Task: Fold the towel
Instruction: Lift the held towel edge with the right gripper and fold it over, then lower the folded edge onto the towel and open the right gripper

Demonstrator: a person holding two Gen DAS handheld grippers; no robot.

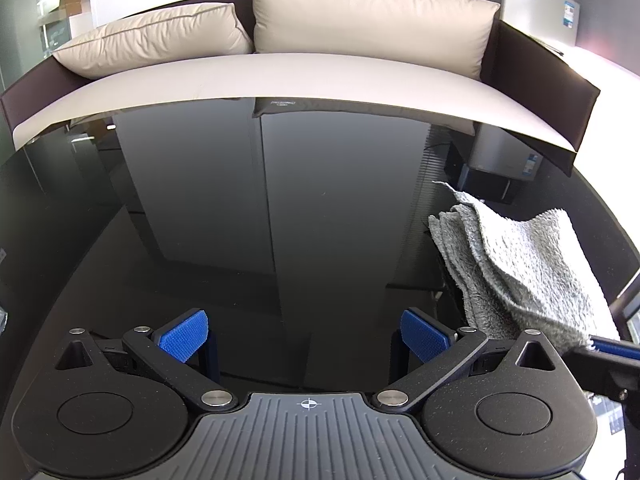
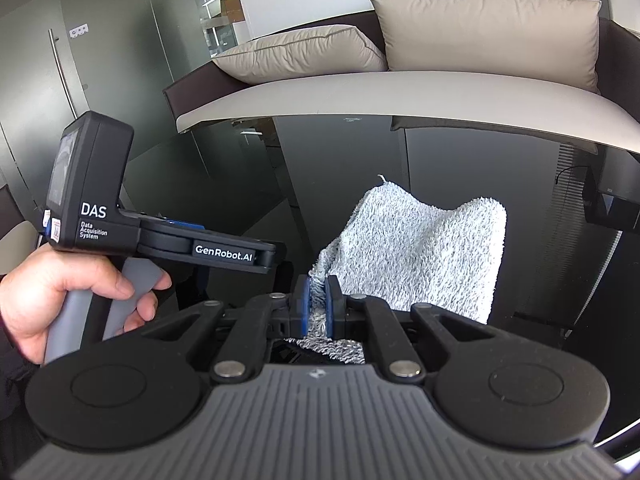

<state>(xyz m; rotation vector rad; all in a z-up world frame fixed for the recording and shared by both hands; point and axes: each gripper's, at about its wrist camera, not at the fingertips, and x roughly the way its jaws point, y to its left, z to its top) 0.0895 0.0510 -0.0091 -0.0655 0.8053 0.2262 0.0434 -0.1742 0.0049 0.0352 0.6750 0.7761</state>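
Right gripper (image 2: 318, 304): nearest the right wrist camera, its blue pads were clamped tight on a bunched edge of the towel (image 2: 420, 248).
Left gripper (image 1: 304, 338): fingers spread wide with nothing between them, hovering over the bare table (image 1: 240, 220); in the right wrist view it appeared side-on, held in the person's hand (image 2: 76, 292).
Towel: grey terry, apparently already folded over into several layers, hanging from the right pads and lifted off the glass, to the right of the left gripper.
Why held so: pinching one edge probably let the layers hang and settle, so the pile could be laid down squarely; the left fingers stood wide, likely ready to take a free corner or steady the stack.
Table: dark and glossy, mirroring the room, so its surface was hard to read.
Sofa (image 1: 320, 76): pale seat with two cushions (image 1: 360, 16) beyond the far edge of the table, well apart from the work.
Hidden: the towel's lower end ran behind the right gripper's body, and in the left wrist view its right side was cut off by the frame.
Hard to tell: whether any part of the towel touched the glass; how many layers there were; whether the edges were lined up.
Progress: seemingly late in the fold, though the towel was not yet set down.
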